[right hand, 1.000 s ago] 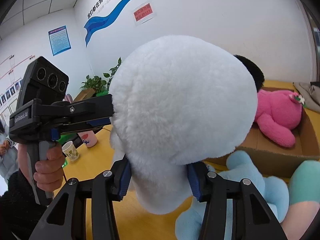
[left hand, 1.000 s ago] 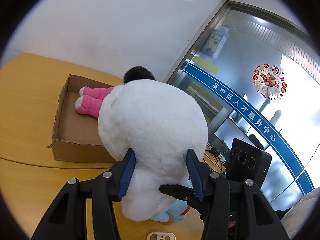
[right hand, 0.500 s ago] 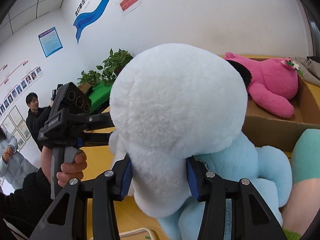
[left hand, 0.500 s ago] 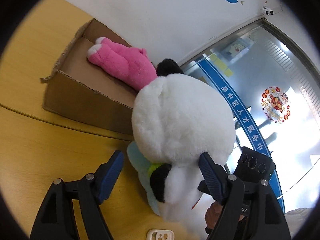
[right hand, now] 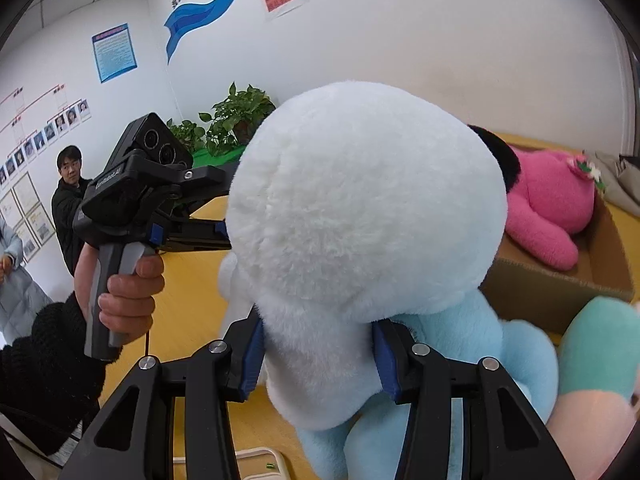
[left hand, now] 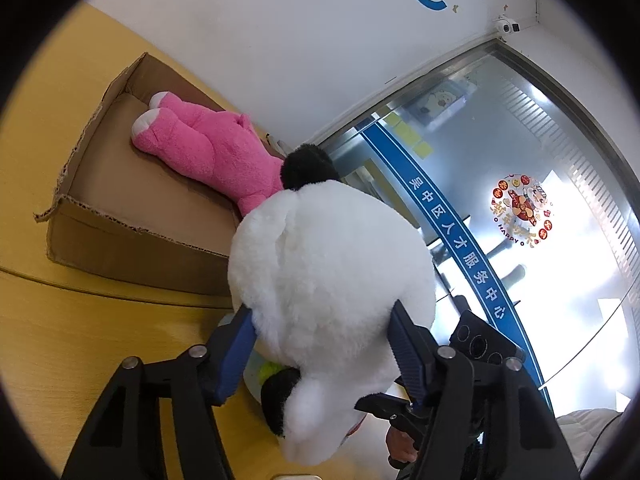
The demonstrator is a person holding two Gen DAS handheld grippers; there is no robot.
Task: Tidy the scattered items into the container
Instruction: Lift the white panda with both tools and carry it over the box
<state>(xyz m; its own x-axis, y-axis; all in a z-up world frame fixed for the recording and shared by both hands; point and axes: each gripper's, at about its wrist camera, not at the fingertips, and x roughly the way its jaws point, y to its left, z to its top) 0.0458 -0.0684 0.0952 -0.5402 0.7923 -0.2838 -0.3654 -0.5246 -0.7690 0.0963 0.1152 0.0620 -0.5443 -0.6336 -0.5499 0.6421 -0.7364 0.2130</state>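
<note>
Panda point(left hand: 332, 264) sat squeezed between both my tongs, its white plush bulging past the blue pads. My left tongs point(left hand: 324, 344) had just been closing in, pads pressing its sides; my right tongs point(right hand: 318, 354) clamped the lower part. It hung just beside the cardboard box point(left hand: 132, 240), above the yellow table point(left hand: 80, 340). Pink plush point(left hand: 208, 152) lay inside the box. Blue plush point(right hand: 460, 360) sat under the panda, touching it.
</note>
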